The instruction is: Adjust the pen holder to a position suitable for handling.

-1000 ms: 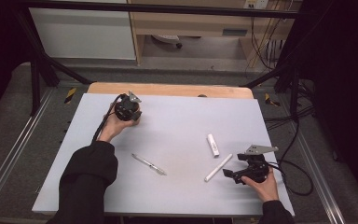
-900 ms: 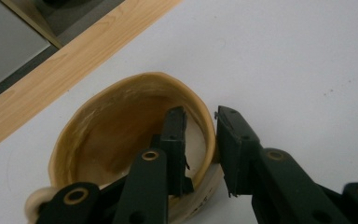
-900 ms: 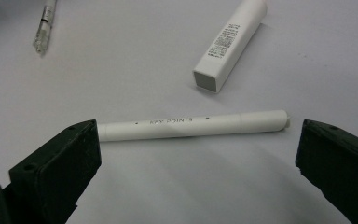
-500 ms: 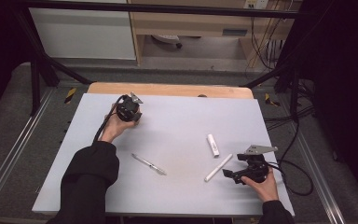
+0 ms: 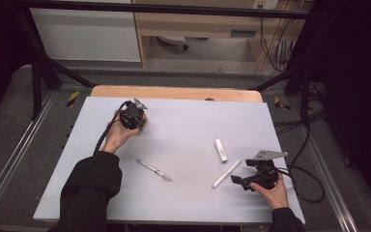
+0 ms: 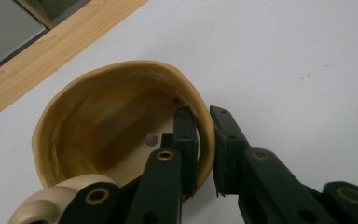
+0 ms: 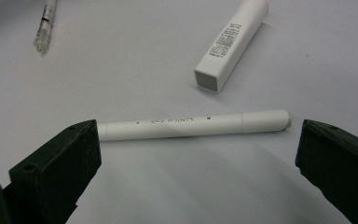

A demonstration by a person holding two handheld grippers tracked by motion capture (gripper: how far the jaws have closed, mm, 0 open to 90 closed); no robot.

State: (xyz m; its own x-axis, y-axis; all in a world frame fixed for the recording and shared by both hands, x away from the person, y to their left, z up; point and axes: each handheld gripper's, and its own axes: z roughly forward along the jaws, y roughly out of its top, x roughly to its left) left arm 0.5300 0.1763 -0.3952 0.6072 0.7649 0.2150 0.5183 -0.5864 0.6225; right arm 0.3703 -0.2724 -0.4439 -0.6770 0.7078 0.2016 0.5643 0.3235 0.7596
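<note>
The left gripper (image 6: 204, 140) has just been closing and now pinches the wall of the wooden cup (image 6: 121, 107); the right gripper (image 7: 196, 154) stands open before the white pen (image 7: 193, 124).

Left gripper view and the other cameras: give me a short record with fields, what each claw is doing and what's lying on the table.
left claw: has just been closing, shut on the wall of the tan cup
right claw: open, white pen lying between the jaws, not gripped
white box: lying beyond the pen
clear pen: lying mid-table
table: pale grey top
</note>
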